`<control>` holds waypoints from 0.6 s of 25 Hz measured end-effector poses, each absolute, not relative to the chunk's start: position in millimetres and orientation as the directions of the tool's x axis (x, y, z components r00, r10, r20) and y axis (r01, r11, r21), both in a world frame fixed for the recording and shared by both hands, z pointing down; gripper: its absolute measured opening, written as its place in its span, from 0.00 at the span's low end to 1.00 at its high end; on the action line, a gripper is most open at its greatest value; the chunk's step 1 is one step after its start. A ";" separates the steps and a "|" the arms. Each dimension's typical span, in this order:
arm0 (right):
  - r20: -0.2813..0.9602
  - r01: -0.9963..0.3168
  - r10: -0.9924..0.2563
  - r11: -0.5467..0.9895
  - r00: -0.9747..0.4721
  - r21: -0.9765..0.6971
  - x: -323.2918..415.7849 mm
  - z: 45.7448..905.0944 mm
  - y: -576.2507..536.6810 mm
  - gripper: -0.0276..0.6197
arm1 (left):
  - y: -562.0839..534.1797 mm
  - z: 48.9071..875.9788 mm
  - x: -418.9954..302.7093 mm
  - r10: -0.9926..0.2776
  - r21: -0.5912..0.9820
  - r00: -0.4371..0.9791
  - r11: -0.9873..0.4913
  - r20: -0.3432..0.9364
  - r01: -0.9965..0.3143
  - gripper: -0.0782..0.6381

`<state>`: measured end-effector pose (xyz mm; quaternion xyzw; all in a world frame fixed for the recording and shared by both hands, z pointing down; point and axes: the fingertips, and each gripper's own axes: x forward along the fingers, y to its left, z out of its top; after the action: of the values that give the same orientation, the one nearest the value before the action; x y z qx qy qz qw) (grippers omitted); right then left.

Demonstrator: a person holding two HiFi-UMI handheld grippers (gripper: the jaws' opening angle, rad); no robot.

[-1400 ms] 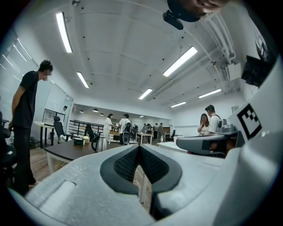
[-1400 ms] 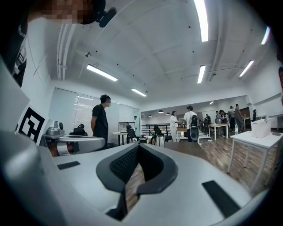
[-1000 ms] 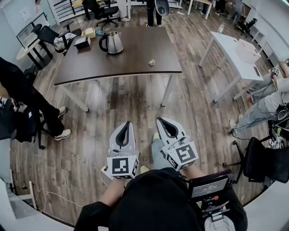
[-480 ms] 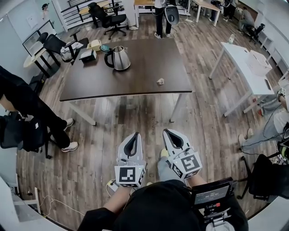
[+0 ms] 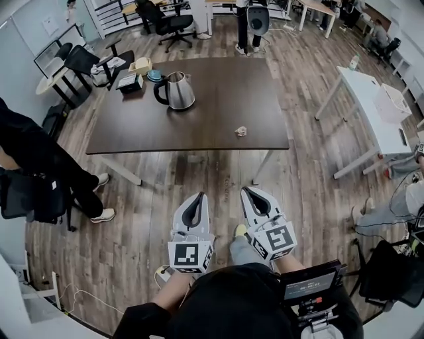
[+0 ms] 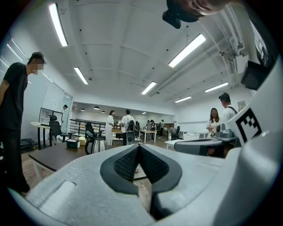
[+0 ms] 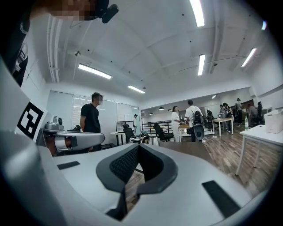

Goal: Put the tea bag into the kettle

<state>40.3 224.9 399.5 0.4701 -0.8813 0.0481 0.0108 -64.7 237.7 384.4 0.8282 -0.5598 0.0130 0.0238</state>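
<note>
A steel kettle [image 5: 177, 91] with a black handle stands on the far left part of the dark brown table [image 5: 199, 126]. The small pale tea bag [image 5: 241, 131] lies near the table's front edge, right of the middle. My left gripper [image 5: 197, 198] and right gripper [image 5: 248, 192] are held side by side over the wooden floor, well short of the table. Both are shut with nothing between their jaws. The left gripper view shows the left gripper [image 6: 139, 146] with the kettle [image 6: 98, 144] beyond it. In the right gripper view the kettle [image 7: 152, 140] sits far off past the right gripper [image 7: 138, 146].
A person in black [image 5: 33, 159] stands left of the table. A box [image 5: 128, 81] and a teal dish [image 5: 154, 75] sit behind the kettle. A white table [image 5: 374, 106] stands to the right, office chairs [image 5: 257, 20] at the far side. Several people stand further back.
The table, kettle and tea bag have come nearer and sit lower in the head view. Both grippers keep their shut pose side by side.
</note>
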 end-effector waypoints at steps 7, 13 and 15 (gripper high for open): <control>0.069 -0.832 -0.830 0.551 -0.554 -0.062 59.7 392.3 173.8 0.05 | 186.4 382.3 -46.0 -0.926 0.031 0.374 -0.372 0.059 -0.928 0.09; 0.061 -0.837 -0.835 0.545 -0.547 -0.055 85.0 387.4 137.7 0.05 | 150.9 377.1 -25.5 -0.925 0.023 0.375 -0.374 0.058 -0.927 0.09; 0.059 -0.839 -0.837 0.541 -0.544 -0.058 94.5 390.6 126.6 0.05 | 141.2 380.3 -20.0 -0.927 0.016 0.370 -0.370 0.062 -0.929 0.09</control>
<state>94.5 126.6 390.6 0.4774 -0.8777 0.0393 0.0120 -20.0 141.2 380.3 0.8273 -0.5608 0.0211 0.0242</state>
